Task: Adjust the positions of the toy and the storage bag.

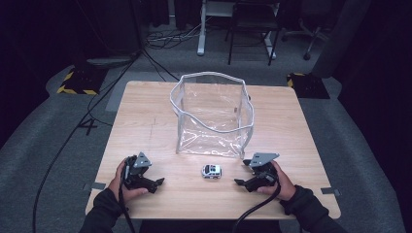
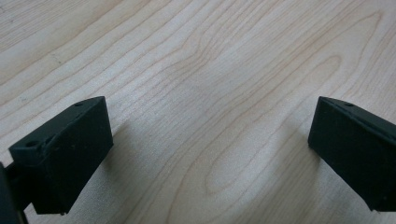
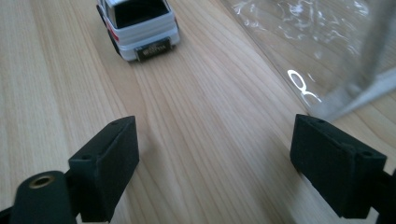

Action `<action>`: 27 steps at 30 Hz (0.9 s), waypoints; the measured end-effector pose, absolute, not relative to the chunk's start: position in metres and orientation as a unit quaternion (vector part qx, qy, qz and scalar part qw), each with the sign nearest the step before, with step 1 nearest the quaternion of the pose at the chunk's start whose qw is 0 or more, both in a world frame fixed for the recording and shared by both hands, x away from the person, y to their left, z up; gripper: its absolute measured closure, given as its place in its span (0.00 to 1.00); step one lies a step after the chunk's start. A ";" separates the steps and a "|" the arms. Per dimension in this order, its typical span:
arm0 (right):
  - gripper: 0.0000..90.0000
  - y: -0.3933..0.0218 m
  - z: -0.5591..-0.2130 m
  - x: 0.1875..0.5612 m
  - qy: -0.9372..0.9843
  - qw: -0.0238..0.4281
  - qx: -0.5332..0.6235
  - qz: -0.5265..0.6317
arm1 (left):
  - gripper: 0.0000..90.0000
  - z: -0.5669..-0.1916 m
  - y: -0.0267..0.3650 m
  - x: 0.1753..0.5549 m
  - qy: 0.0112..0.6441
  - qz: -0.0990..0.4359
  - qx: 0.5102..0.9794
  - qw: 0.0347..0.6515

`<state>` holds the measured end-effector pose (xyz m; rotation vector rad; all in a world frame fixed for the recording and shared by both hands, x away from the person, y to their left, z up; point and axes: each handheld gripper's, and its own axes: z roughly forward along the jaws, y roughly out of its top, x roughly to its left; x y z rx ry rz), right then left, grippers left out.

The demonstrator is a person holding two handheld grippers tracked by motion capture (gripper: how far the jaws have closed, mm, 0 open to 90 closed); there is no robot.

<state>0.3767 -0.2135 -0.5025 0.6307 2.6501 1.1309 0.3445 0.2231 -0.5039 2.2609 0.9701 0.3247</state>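
Both grippers, left (image 1: 156, 183) & right (image 1: 239, 182), sit w/ jaws spread, empty. Toy car (image 1: 212, 171) lies btwn them, near clear bag (image 1: 214, 116). Risk: car rolls off if nudged.

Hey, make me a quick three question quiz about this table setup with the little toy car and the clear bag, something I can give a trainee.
1. True or false: the toy car is inside the clear bag.
2. Which tool faces the car's rear in its own view: A) left tool B) right tool?
3. Fill in: both tools' jaws stand ____.

Key
1. False: it sits on the wooden table, in front of the bag.
2. B.
3. Open, with nothing between them.
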 end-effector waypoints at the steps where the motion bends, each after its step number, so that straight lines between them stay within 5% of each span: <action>1: 0.17 -0.214 -0.503 0.377 0.894 0.096 0.213 0.382 | 0.00 -0.504 0.223 0.344 0.370 0.124 0.862 0.324; 27: 0.16 -0.137 -0.504 0.383 0.911 0.057 0.133 0.387 | 0.00 -0.504 0.223 0.344 0.369 0.123 0.862 0.324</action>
